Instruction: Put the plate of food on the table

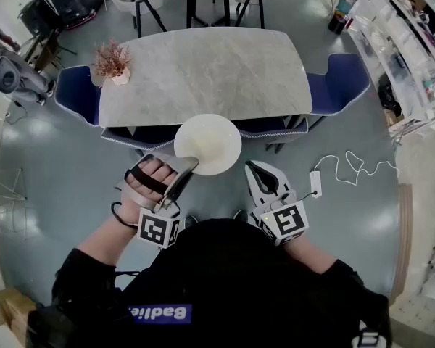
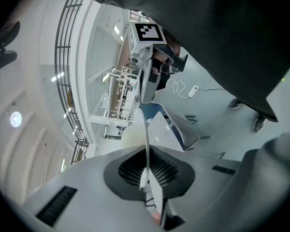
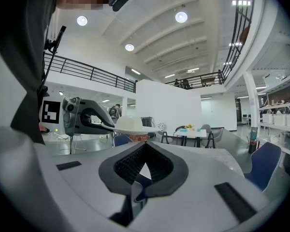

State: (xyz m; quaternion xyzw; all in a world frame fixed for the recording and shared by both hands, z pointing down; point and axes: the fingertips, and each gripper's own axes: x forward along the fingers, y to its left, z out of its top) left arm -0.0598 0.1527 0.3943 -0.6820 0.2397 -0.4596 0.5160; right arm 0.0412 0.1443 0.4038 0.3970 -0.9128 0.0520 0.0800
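Observation:
A round white plate [image 1: 209,143] hangs in the air just in front of the grey marble table [image 1: 203,67], above a blue chair. My left gripper [image 1: 185,165] is shut on the plate's near-left rim. In the left gripper view the rim [image 2: 146,129] runs edge-on between the two pads. The right gripper view shows the plate [image 3: 131,124] from the side, with a pale mound on it, and the left gripper [image 3: 108,126] clamped on it. My right gripper [image 1: 255,168] is shut and empty, just right of the plate and apart from it; its pads [image 3: 150,163] meet with nothing between them.
A small dried plant in a pot [image 1: 113,61] stands at the table's far-left corner. Blue chairs [image 1: 338,83] sit at both ends and along the near side [image 1: 134,134]. A white power strip with cable [image 1: 315,183] lies on the floor to the right.

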